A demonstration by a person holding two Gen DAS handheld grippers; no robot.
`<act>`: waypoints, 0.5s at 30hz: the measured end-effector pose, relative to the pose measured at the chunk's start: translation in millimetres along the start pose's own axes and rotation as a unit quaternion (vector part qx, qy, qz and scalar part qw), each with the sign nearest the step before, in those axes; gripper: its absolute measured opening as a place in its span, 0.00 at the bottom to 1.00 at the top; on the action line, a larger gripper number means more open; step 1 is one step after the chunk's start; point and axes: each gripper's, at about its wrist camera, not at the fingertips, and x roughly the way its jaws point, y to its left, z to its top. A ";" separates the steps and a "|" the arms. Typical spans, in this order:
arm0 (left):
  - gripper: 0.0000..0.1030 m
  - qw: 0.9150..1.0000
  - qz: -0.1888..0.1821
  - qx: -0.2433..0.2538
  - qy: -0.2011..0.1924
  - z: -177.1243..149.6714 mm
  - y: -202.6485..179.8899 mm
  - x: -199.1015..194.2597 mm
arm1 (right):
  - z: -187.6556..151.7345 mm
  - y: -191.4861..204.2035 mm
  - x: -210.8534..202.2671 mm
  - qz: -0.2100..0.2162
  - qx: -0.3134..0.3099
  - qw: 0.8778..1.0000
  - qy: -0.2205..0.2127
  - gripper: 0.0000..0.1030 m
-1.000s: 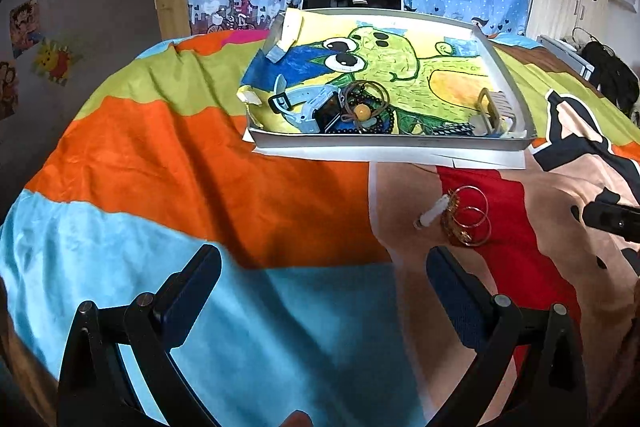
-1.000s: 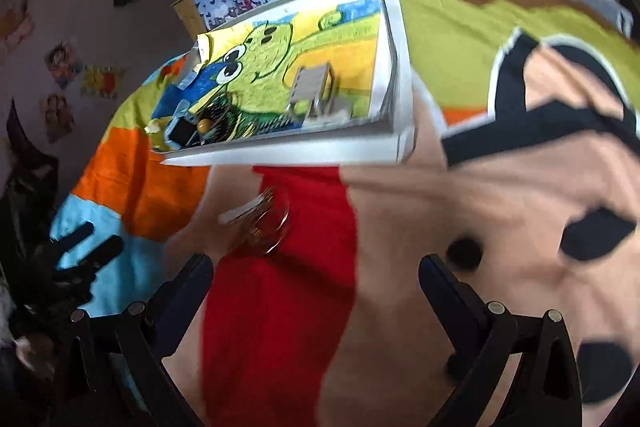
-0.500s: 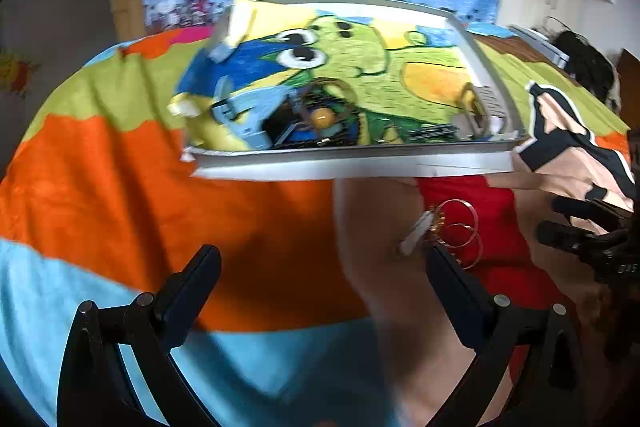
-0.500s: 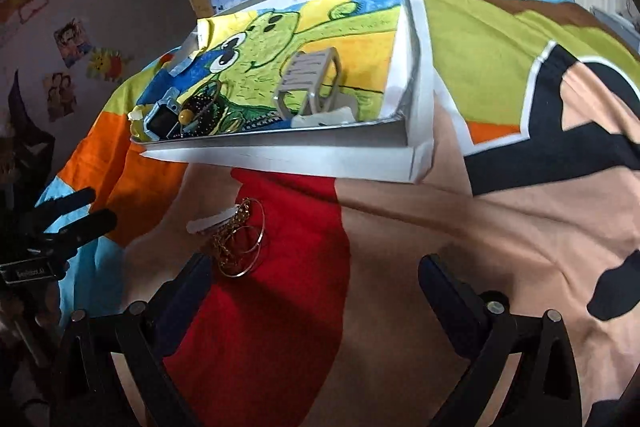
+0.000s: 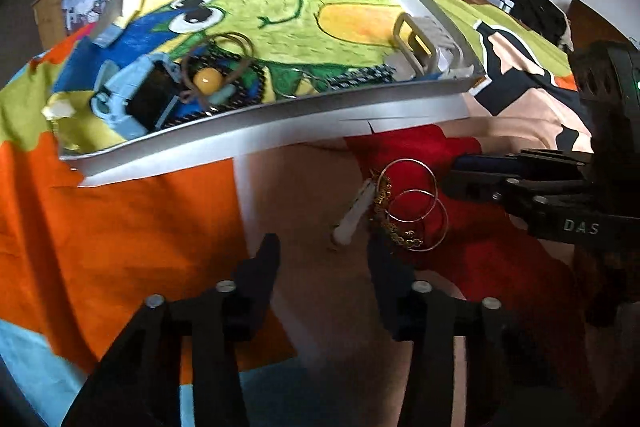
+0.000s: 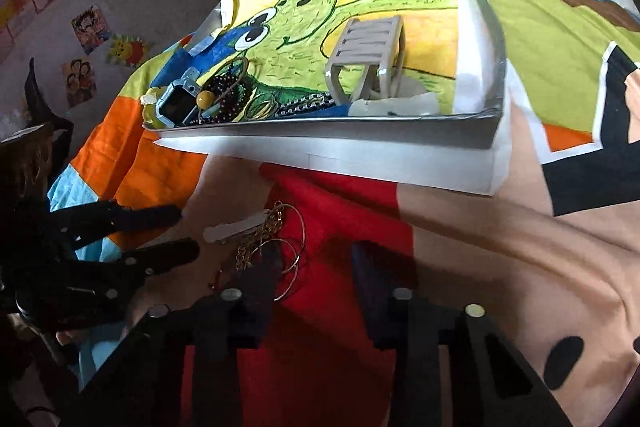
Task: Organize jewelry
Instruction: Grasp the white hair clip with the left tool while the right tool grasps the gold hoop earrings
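Looking down both wrist views, we see the jewelry pile on the bedspread, just in front of the white tray: two thin hoop earrings, a tangled gold chain and a white hair clip, all touching or overlapping. Our left gripper is closing; in its own view the clip's near end sits just ahead of the tips, nothing pinched between them. Our right gripper is closing too, its left finger overlapping the hoops' edge; we can't tell if it touches them. Nothing clamped in either. In the tray: a blue watch, a yellow bead on cord loops, a beige claw clip, and a dark beaded strand.
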 end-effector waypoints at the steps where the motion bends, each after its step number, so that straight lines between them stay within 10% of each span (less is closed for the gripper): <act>1: 0.33 1.000 -0.002 0.002 0.004 0.0 -0.2 2.9 | 0.3 -0.5 2.7 0.002 0.002 1.000 0.002 0.27; 15: 0.18 1.000 -0.014 0.014 0.013 0.7 -3.7 16.9 | 0.1 2.8 17.8 -0.002 0.011 1.000 0.018 0.10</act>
